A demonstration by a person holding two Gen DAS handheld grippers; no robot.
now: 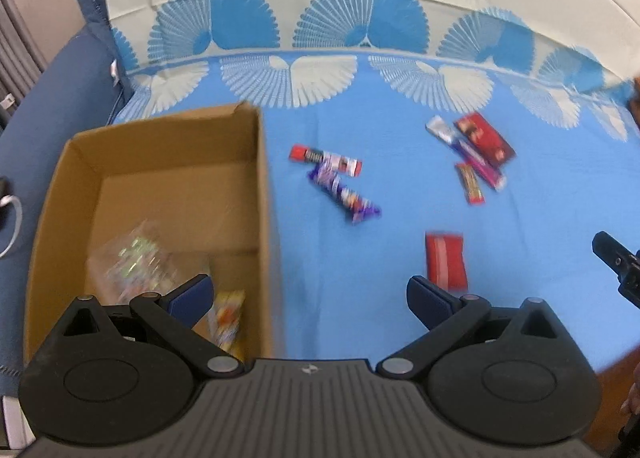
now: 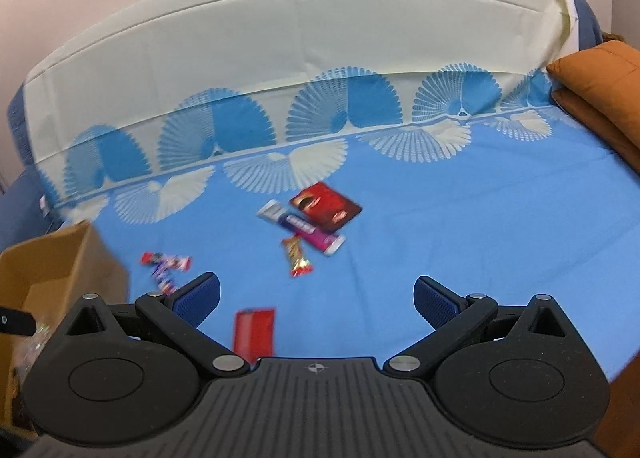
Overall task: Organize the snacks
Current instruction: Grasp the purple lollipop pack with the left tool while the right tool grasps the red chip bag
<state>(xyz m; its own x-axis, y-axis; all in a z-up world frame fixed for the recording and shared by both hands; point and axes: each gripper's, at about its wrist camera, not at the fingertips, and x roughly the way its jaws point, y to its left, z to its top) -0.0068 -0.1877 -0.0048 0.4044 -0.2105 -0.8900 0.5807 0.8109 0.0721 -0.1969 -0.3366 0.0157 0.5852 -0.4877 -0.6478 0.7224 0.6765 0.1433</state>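
Note:
An open cardboard box (image 1: 264,186) stands on the blue sheet at the left and holds a clear snack bag (image 1: 136,262) and a yellow packet (image 1: 228,318). Loose snacks lie on the sheet: a red-and-white bar (image 1: 326,159), a purple bar (image 1: 344,194), a red packet (image 1: 446,260), and a cluster with a dark red pack (image 1: 484,136), a pink-and-silver bar (image 1: 466,152) and a small orange bar (image 1: 470,183). My left gripper (image 1: 310,296) is open and empty, above the box's right wall. My right gripper (image 2: 316,298) is open and empty, above the red packet (image 2: 255,330).
The blue sheet with a fan pattern (image 2: 480,218) covers a sofa seat; a cream cloth (image 2: 280,38) covers the backrest. An orange cushion (image 2: 600,86) lies at the right. The box (image 2: 48,270) sits at the left edge in the right wrist view. The right gripper's tip (image 1: 618,262) shows at the left view's edge.

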